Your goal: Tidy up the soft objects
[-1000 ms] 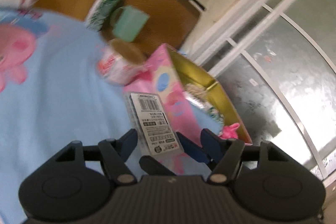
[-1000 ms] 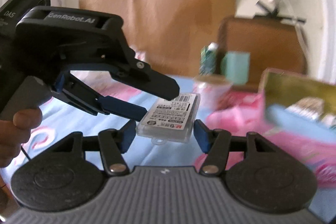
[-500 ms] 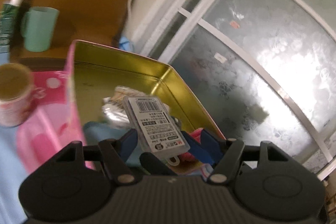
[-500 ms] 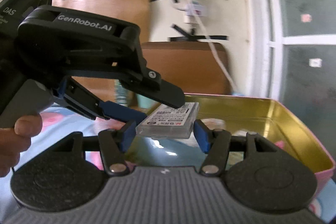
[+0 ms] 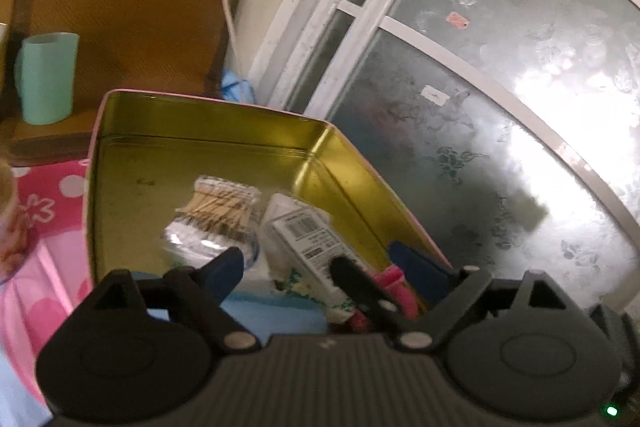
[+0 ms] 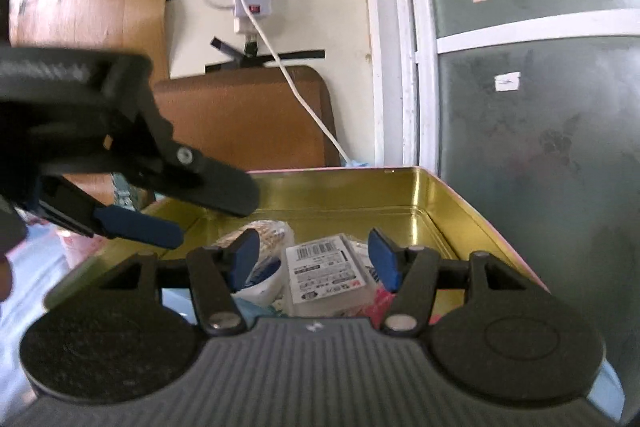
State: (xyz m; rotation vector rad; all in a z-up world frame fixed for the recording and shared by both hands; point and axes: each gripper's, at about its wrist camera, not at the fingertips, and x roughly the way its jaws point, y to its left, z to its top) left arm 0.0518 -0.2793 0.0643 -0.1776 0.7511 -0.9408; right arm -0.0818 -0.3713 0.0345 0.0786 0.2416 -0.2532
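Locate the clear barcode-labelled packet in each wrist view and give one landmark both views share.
Left wrist: barcode packet lies low centre, inside the tin, just ahead of the left tongs.
Right wrist: barcode packet sits low centre, between the open right tongs.
Shared landmark: the gold-lined tin.

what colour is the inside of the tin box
Shiny gold inside the tin box, with a pink outer rim; the left wrist view shows it best.
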